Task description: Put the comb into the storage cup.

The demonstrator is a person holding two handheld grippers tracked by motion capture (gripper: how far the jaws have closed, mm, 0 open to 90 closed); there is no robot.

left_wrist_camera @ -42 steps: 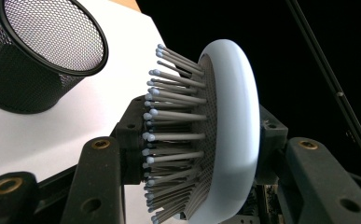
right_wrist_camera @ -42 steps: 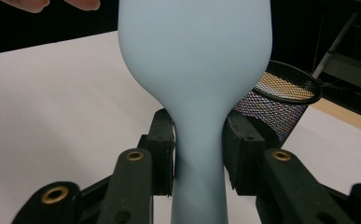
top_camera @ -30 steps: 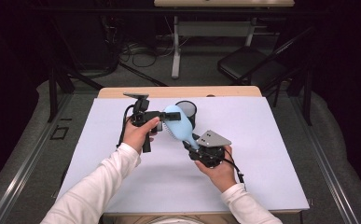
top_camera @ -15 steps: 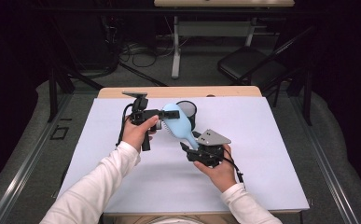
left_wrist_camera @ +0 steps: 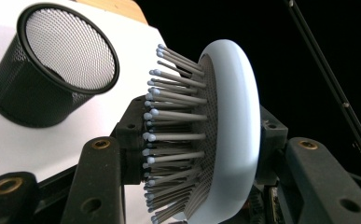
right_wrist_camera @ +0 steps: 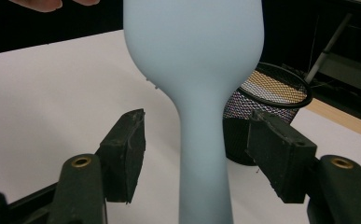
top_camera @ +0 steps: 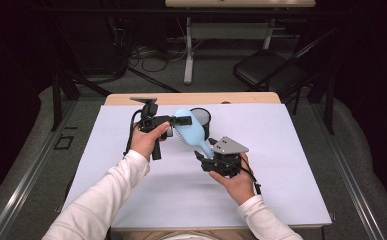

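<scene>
A pale blue hairbrush (top_camera: pixel 193 132) hangs above the white table, tilted, with its bristles (left_wrist_camera: pixel 169 135) facing the table. My left gripper (top_camera: pixel 183 120) is shut on the brush's head (left_wrist_camera: pixel 234 121), one pad on the bristle side and one on the smooth back. The handle (right_wrist_camera: pixel 204 163) runs down between the jaws of my right gripper (top_camera: pixel 204 158). Those jaws have just been opening, and both pads (right_wrist_camera: pixel 124 154) stand clear of the handle with a gap on each side. A black mesh cup (top_camera: pixel 201 118) stands upright just behind the brush.
The white sheet (top_camera: pixel 281 165) covers most of the tabletop, with a wooden edge (top_camera: pixel 191 98) at the far side. A folding chair (top_camera: pixel 266 70) and desk legs stand on the dark floor beyond. The mesh cup (left_wrist_camera: pixel 52 79) (right_wrist_camera: pixel 267 100) is close to both grippers.
The right gripper's jaws look a little wider around the handle. Both hands and the brush have kept their places.
</scene>
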